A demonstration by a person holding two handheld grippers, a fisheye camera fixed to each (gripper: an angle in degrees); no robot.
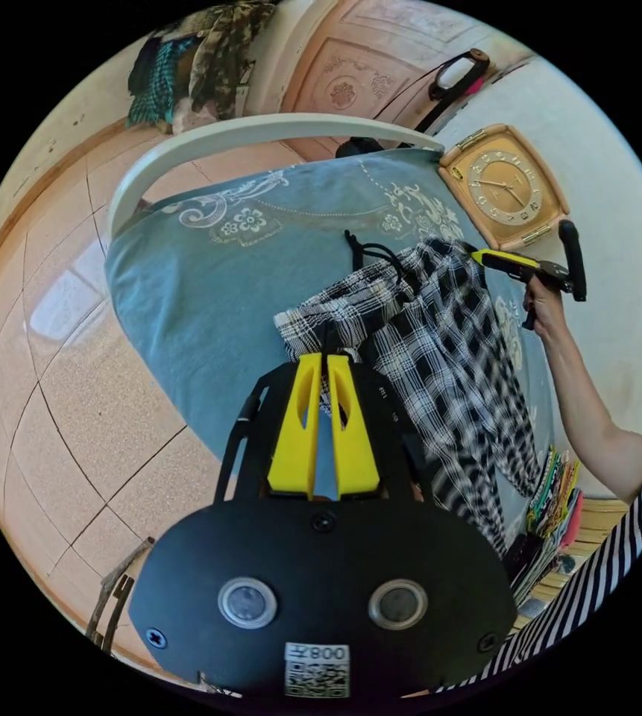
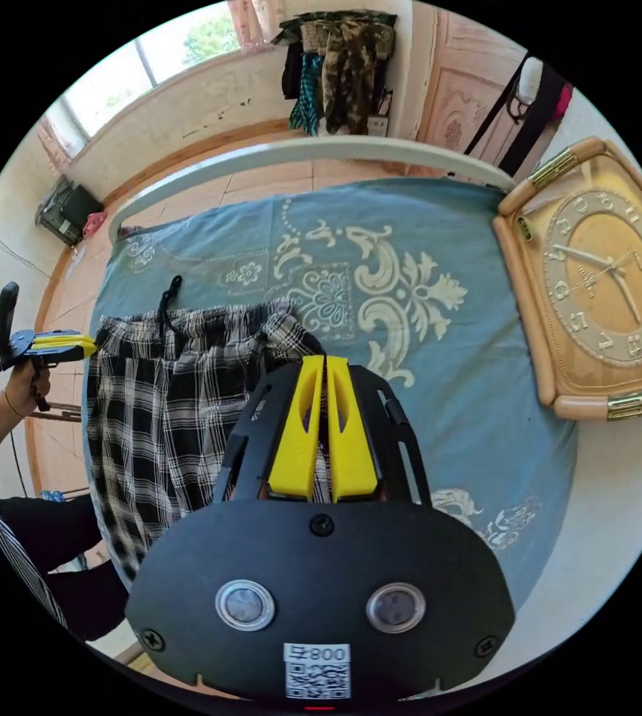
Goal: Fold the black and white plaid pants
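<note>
Plaid pants (image 2: 164, 403) lie on a blue bedspread (image 2: 425, 358), waistband toward the footboard (image 2: 298, 153), legs running back toward the person. No brand is legible on them; the clock (image 2: 604, 283) carries numerals only. Left gripper (image 1: 326, 356) has its jaws drawn narrow on one waistband corner; right gripper (image 2: 324, 359) has its jaws likewise pinched on the opposite corner. Drawstring (image 2: 168, 294) trails onto the bedspread. In the left gripper view, the right gripper sits at the waistband's far edge.
</note>
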